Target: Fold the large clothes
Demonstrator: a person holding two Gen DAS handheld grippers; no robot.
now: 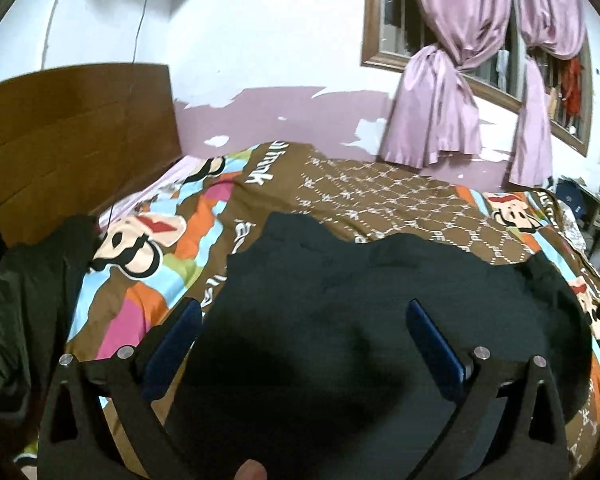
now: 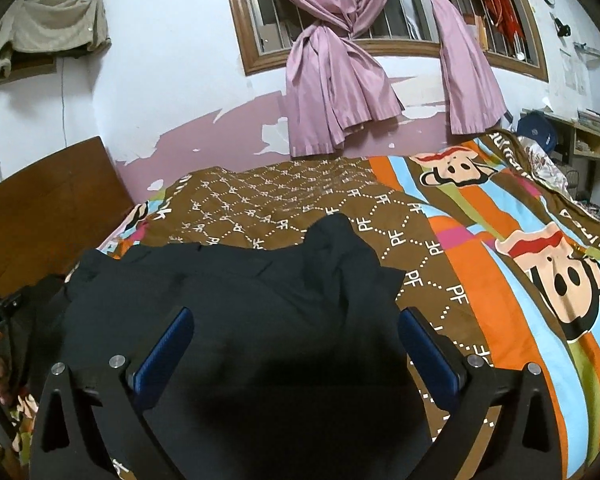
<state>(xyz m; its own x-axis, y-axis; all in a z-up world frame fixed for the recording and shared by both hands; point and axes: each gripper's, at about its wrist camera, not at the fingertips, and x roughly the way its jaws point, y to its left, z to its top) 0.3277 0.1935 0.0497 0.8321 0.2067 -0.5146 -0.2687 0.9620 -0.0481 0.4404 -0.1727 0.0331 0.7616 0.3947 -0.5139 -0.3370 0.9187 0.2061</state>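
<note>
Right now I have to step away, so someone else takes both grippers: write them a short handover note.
Left gripper: open, nothing between its blue pads, above the dark garment.
Right gripper: open, empty, over the same garment.
The garment lies on the patterned bedspread, loosely laid with a rumpled far edge; how many folds are in it cannot be told.
A second dark item sits at the left by the headboard.
Left to do: smooth and finish folding; neither gripper holds anything.

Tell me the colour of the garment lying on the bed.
The garment is plain black or very dark, with no visible pattern; the right wrist view shows it best.
</note>
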